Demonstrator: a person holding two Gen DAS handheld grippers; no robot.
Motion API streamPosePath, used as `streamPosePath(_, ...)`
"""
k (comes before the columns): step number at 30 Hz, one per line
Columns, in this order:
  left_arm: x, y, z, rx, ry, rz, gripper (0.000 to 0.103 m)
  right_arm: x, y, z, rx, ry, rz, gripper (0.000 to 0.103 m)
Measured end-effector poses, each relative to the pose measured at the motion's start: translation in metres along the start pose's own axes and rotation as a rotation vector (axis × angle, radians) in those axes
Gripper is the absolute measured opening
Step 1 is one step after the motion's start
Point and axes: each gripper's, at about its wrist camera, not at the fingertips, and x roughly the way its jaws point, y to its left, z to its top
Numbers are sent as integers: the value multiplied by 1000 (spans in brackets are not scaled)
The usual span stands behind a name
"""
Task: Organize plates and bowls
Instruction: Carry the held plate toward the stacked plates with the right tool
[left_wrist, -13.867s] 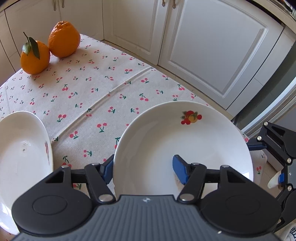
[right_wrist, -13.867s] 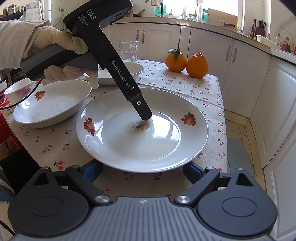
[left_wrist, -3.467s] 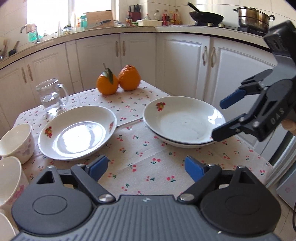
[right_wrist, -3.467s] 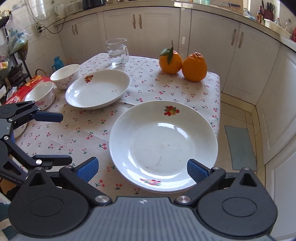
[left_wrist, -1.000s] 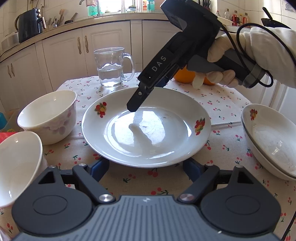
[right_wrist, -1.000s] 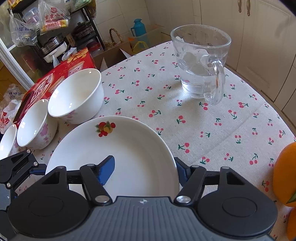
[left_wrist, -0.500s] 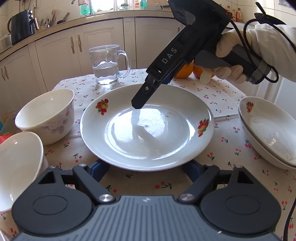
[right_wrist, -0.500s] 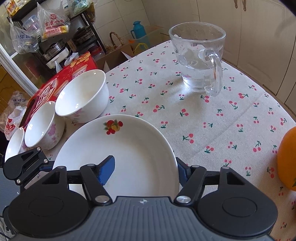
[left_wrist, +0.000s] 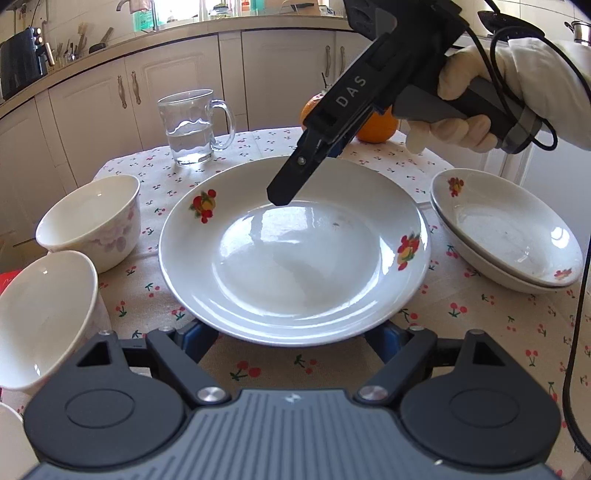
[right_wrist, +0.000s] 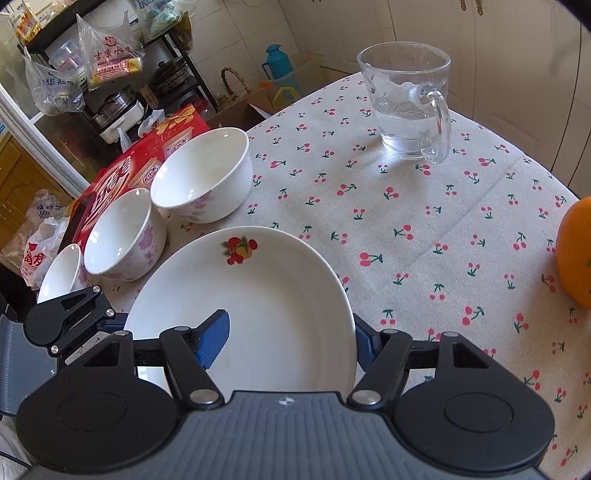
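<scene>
Right wrist view is showing the right gripper (right_wrist: 288, 338) pinching the plate (right_wrist: 258, 295) rim; left gripper (left_wrist: 291, 338) is spreading beneath, seemingly not gripping.

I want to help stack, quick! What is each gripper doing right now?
Left gripper: open, holding nothing.
Right gripper: closed on the rim of the plate.

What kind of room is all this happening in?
Most likely a home kitchen: white cabinets under a countertop with a tap, a table in a cherry-print tablecloth set with dishes, and a rack of cookware and bagged groceries.
</scene>
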Motion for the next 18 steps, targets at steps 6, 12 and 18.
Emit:
streamPosePath(6,-11,-7,2,29,3,-30,85,-18,9,-16,21,-30,-1,74)
streamPosePath(12,-21,-17,9,62,-1,-70,85,-38,13,-34,44,-48,-23,74)
streamPosePath(18,-25,-33,16,101,-6,-106,85,-63,15,-53,68,-83,-52,74)
